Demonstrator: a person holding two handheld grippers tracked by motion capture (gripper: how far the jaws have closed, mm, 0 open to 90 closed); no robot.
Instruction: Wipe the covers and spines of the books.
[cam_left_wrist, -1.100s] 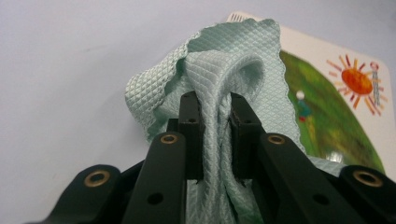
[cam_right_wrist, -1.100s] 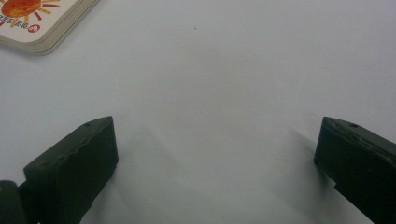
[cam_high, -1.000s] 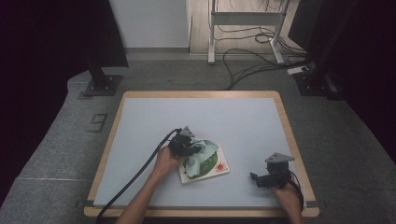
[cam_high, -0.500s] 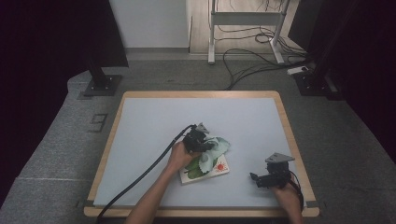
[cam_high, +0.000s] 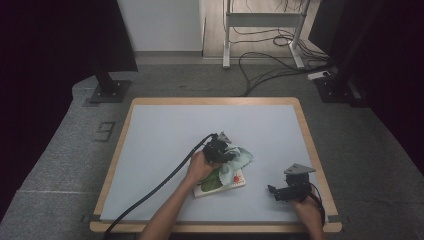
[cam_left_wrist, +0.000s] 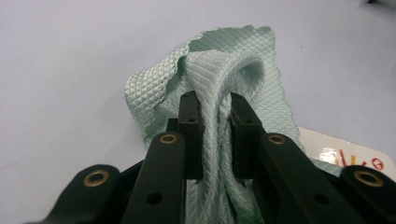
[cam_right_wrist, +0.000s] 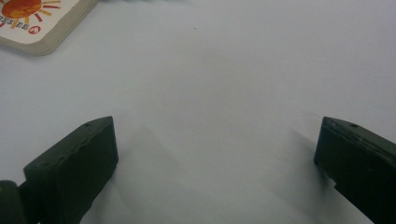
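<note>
A pale green waffle-weave cloth (cam_left_wrist: 233, 79) is bunched between the two black jaws of my left gripper (cam_left_wrist: 214, 105), which is shut on a fold of it. From above, that gripper (cam_high: 223, 151) sits mid-table with the cloth (cam_high: 239, 159) trailing to its right, partly over a thin picture book (cam_high: 235, 180). The book's white cover with an orange sun print shows at a corner (cam_right_wrist: 32, 21) in the right gripper view. My right gripper (cam_high: 272, 190) rests near the table's front right, jaws wide apart (cam_right_wrist: 217, 140) over bare surface, holding nothing.
The table (cam_high: 160, 130) has a light blue top with a wooden rim. A thick black cable (cam_high: 155, 187) runs from the left gripper to the front edge. Beyond the table stand a black stand base (cam_high: 107, 90) and a metal frame with floor cables (cam_high: 260, 55).
My left gripper has dragged the cloth to the right and a little farther away, pulling it off much of the book. The right gripper has stayed put.
</note>
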